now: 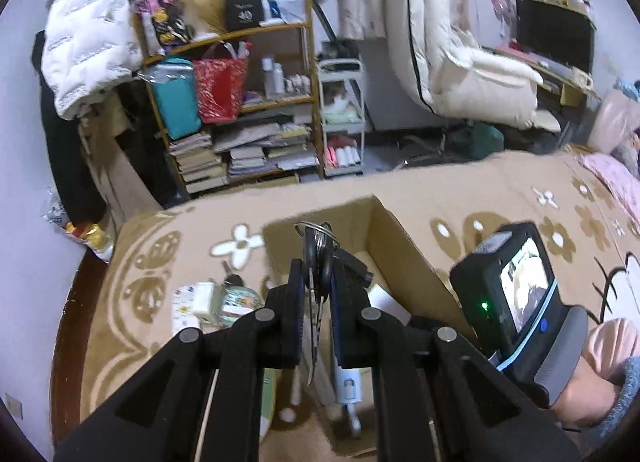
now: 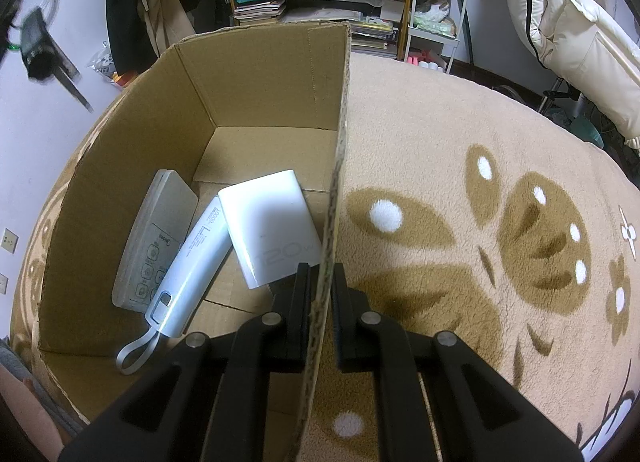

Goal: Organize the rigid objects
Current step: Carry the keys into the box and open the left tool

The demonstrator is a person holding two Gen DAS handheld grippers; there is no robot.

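Three pale devices lie inside the open brown cardboard box (image 2: 256, 73) on the beige flowered blanket (image 2: 460, 221). Right gripper (image 2: 321, 278) pinches the box wall; left gripper (image 1: 316, 274) clamps a metal key bunch (image 1: 318, 250) above the box.

A tan flower-patterned blanket (image 2: 460, 181) carries 1 open cardboard box (image 2: 260, 77) and small packets (image 1: 200, 302).

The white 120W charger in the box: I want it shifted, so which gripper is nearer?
Right. The right gripper clamps the cardboard box wall right beside the white 120W charger; the left gripper holds a key bunch above the box.
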